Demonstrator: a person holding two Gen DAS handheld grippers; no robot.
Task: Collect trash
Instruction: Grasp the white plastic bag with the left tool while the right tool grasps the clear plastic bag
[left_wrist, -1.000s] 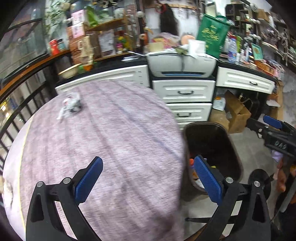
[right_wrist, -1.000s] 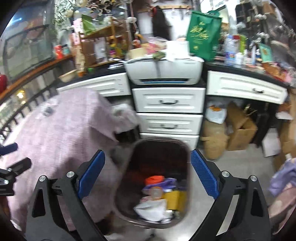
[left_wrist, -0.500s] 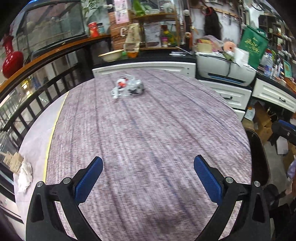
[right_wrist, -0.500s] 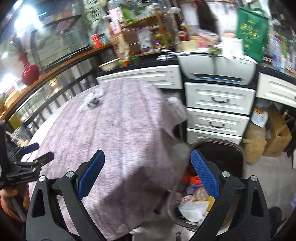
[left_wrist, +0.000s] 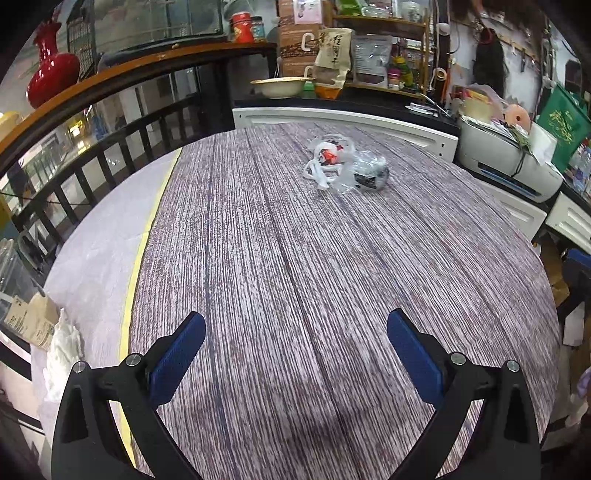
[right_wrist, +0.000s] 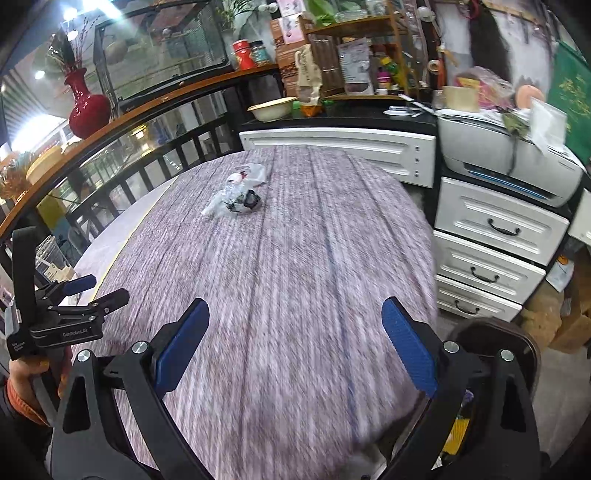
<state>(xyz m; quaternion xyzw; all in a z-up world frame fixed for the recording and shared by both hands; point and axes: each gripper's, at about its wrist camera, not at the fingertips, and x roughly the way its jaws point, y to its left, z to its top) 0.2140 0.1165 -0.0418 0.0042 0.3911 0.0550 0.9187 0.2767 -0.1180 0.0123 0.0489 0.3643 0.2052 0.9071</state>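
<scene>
right wrist: left gripper (right_wrist: 99, 291) reads "genrobot.ai".

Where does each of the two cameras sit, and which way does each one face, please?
Left wrist: on the left gripper, low over the table, facing the crumpled plastic trash; only its own open jaws show.
Right wrist: on the right gripper, above the table's edge near the bin, facing the same way; its open jaws, the left gripper and the hand holding it show.
Shared: the table, the trash, the printer and the red vase.
</scene>
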